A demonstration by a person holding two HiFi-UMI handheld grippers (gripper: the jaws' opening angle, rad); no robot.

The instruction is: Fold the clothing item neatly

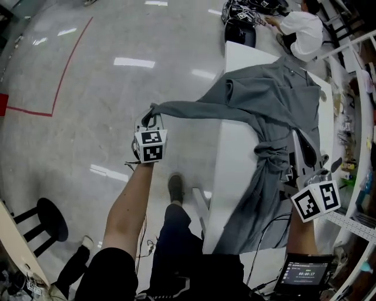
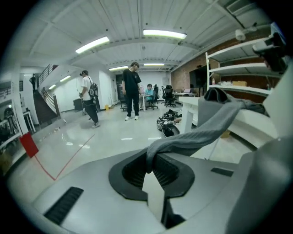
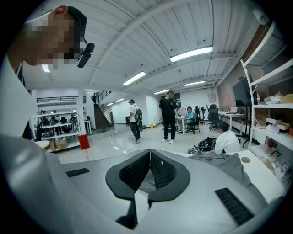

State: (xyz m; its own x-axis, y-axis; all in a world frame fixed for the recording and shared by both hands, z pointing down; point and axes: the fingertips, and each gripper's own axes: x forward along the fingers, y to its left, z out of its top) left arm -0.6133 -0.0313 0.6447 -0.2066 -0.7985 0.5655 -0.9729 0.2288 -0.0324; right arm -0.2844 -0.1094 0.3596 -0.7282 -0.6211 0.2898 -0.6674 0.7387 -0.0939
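A grey long-sleeved garment [image 1: 276, 100] lies spread along the white table [image 1: 235, 153], bunched and twisted near its middle. One sleeve [image 1: 200, 110] is stretched out to the left, off the table edge and over the floor. My left gripper [image 1: 151, 116] is shut on that sleeve's end; in the left gripper view the sleeve [image 2: 201, 132] runs from the closed left gripper [image 2: 150, 160] back to the table. My right gripper [image 1: 304, 154] hovers over the table's right side beside the bunched cloth. Seen in its own view, the right gripper [image 3: 149, 157] is shut with no cloth visibly between the pads, and the garment [image 3: 242, 167] lies ahead.
A person in white [image 1: 302, 29] sits at the table's far end beside black bags [image 1: 247, 12]. Shelving [image 1: 352, 117] lines the right side. A black stool [image 1: 50, 217] and red floor tape [image 1: 64, 64] are at left. Two people [image 2: 132, 89] stand far off.
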